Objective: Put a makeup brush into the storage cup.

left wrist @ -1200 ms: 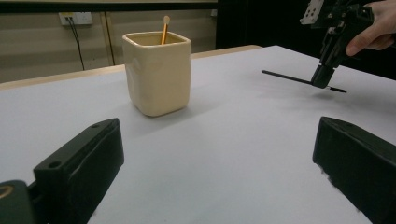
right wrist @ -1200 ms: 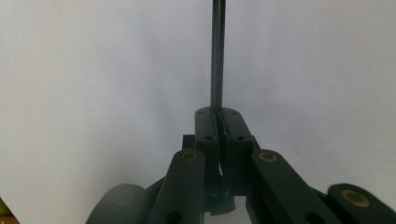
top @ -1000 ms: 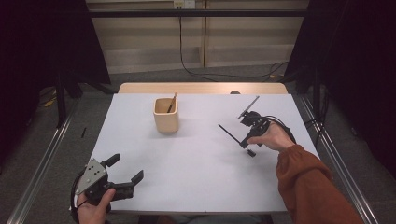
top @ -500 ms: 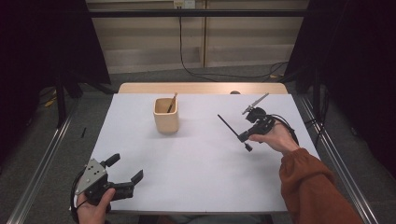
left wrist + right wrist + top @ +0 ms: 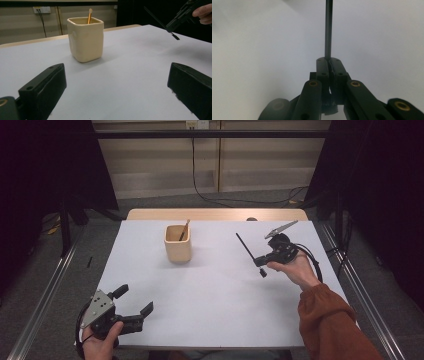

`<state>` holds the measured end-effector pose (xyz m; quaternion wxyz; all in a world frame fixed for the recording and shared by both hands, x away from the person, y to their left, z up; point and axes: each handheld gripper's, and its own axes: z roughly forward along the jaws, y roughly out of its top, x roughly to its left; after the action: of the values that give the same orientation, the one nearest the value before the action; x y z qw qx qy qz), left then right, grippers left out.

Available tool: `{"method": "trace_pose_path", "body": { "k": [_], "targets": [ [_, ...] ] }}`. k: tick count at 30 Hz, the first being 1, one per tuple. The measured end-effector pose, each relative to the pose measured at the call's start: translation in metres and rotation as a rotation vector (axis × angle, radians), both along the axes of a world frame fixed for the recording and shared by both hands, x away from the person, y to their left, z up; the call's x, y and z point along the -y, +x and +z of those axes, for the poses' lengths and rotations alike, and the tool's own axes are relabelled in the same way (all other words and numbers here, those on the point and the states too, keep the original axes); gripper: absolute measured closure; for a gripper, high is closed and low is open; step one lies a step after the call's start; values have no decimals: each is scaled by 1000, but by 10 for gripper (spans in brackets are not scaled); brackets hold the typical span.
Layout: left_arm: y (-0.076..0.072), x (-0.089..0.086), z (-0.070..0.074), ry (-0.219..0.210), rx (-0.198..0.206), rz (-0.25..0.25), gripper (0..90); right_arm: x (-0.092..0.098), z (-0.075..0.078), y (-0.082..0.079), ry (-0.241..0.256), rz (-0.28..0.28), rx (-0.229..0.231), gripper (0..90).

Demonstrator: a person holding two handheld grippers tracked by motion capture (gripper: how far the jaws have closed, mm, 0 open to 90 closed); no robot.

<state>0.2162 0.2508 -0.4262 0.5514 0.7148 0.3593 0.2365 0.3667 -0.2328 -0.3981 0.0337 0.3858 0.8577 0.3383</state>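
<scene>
My right gripper point(image 5: 261, 263) is clamped on a thin black stick point(image 5: 245, 248), jaws pressed together around its lower end. In the right gripper view the stick point(image 5: 328, 30) runs straight out from the closed tips. It is off the table point(image 5: 210, 295), right of the cup point(image 5: 178, 243) and well apart from it.

I judge the stick light, stiff and smooth. It could pivot or slide in a narrow pinch, so a hold near one end is workable but needs firm pressure.

The cup holds a pale wooden stick point(image 5: 184, 229) leaning inside.

My left gripper point(image 5: 133, 305) sits near the table's near left corner, jaws wide apart, holding nothing.
</scene>
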Motion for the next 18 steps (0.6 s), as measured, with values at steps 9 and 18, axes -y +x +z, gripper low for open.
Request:
{"method": "trace_pose_path", "body": {
  "k": [9, 18],
  "targets": [
    [-1, -1, 0, 0, 0, 6, 20, 2, 2, -6, 65, -14, 68, 863],
    [-1, -1, 0, 4, 4, 0, 19, 9, 10, -11, 165, -47, 227, 863]
  ]
}}
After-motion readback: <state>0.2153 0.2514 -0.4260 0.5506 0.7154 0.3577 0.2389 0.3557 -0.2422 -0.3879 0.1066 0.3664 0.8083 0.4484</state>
